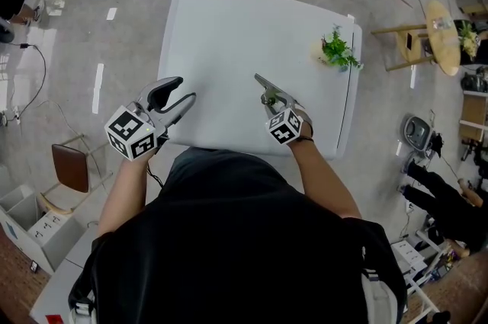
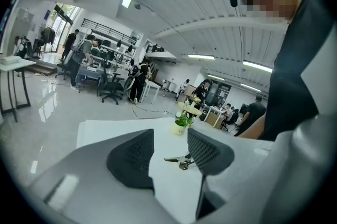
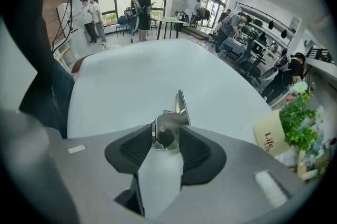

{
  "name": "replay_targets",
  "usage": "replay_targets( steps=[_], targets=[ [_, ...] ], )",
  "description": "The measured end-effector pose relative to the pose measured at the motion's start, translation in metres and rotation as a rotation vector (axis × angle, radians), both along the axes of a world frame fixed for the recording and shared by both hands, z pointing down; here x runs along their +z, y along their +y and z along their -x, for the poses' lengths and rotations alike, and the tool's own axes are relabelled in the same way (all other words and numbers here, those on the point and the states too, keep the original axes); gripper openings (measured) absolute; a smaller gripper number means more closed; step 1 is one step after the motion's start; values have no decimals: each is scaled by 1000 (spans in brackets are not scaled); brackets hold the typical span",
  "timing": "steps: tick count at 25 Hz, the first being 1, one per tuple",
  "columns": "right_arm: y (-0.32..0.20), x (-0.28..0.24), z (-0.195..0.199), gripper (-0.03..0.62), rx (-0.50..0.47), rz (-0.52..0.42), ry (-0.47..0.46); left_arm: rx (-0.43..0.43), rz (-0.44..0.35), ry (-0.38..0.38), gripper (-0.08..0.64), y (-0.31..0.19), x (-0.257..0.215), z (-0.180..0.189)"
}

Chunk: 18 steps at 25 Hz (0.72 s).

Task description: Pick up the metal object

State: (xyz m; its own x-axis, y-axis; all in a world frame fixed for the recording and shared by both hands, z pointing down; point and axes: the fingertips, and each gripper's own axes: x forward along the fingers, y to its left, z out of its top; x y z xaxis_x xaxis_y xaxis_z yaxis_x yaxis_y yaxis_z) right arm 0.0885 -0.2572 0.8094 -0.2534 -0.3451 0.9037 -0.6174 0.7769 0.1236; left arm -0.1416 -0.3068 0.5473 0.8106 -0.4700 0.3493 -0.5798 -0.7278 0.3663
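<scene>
The metal object (image 3: 174, 117) is a small shiny piece with a thin blade-like end pointing away. My right gripper (image 3: 166, 139) is shut on its thick end and holds it above the white table (image 1: 244, 40). In the head view it (image 1: 268, 91) juts up and left from the right gripper (image 1: 272, 100). My left gripper (image 1: 181, 95) stands open at the table's front left corner with nothing between its fingers. Through its open jaws in the left gripper view (image 2: 169, 152), the metal object (image 2: 180, 161) shows in the distance.
A small potted plant (image 1: 336, 49) stands near the table's far right edge; it shows too in the right gripper view (image 3: 295, 123). A brown chair (image 1: 70, 166) and white boxes (image 1: 34, 227) sit on the floor at the left. A round wooden stool (image 1: 435, 29) stands at the right.
</scene>
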Motion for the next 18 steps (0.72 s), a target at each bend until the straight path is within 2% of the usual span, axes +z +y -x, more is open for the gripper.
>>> replay_targets(
  steps=[9, 18],
  targets=[
    [1, 7, -4, 187, -26, 3, 38, -17, -11, -3, 195, -6, -3, 6],
    [1, 6, -5, 146, -42, -14, 71, -36, -18, -8, 195, -5, -6, 16]
  ],
)
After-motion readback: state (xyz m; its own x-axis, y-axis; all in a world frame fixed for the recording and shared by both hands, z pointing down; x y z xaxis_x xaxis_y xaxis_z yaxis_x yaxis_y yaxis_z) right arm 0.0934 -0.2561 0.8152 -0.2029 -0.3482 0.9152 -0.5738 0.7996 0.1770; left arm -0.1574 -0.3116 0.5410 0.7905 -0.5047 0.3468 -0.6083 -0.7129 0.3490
